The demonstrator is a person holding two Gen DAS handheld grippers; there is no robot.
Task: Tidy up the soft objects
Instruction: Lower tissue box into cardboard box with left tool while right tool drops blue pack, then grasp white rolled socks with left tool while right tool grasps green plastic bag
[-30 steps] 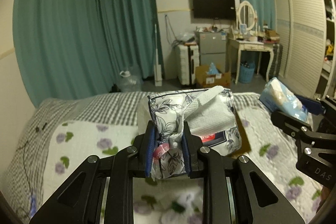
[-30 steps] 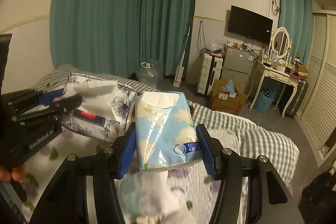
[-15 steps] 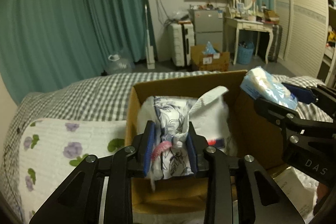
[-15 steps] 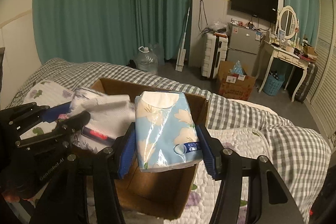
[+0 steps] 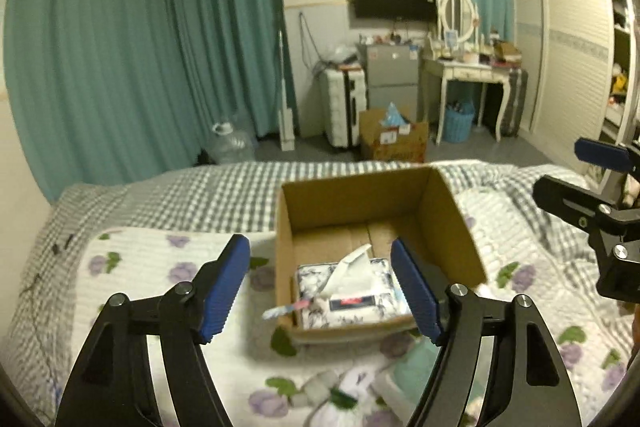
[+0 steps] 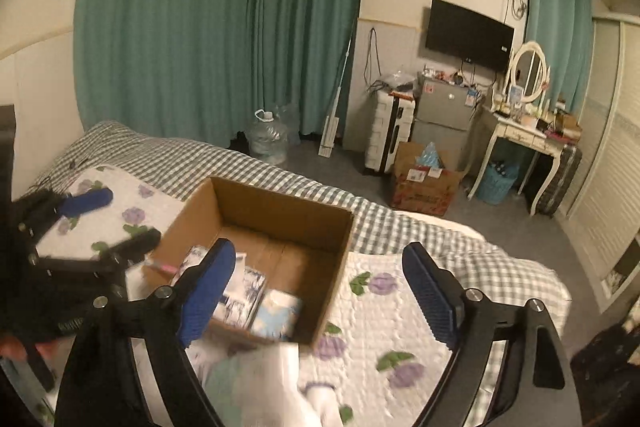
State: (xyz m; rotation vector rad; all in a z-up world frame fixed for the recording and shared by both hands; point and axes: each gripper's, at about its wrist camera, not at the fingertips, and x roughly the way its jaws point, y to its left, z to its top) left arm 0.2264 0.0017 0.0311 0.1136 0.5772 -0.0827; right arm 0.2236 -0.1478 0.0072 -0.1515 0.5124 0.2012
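An open cardboard box [image 5: 440, 199] [image 6: 280, 203] stands on the bed. A navy-flowered tissue pack [image 5: 352, 299] [image 6: 240, 291] lies inside at its near left, a tissue sticking up. A light blue tissue pack [image 6: 278, 311] lies beside it on the right. My left gripper [image 5: 326, 291] is open and empty, above and in front of the box. My right gripper [image 6: 320, 295] is open and empty, above the box's near right corner; it also shows at the right edge of the left wrist view [image 5: 592, 183].
A flowered quilt [image 5: 152, 259] over a checked blanket [image 5: 200, 183] covers the bed. More soft items [image 6: 256, 387] lie on the quilt in front of the box. Beyond the bed are a water jug [image 6: 267, 139], a suitcase, a floor box and a dressing table [image 5: 464, 75].
Both grippers opened and let their tissue packs drop into the box, then pulled back and up. The packs now lie side by side on the box floor.
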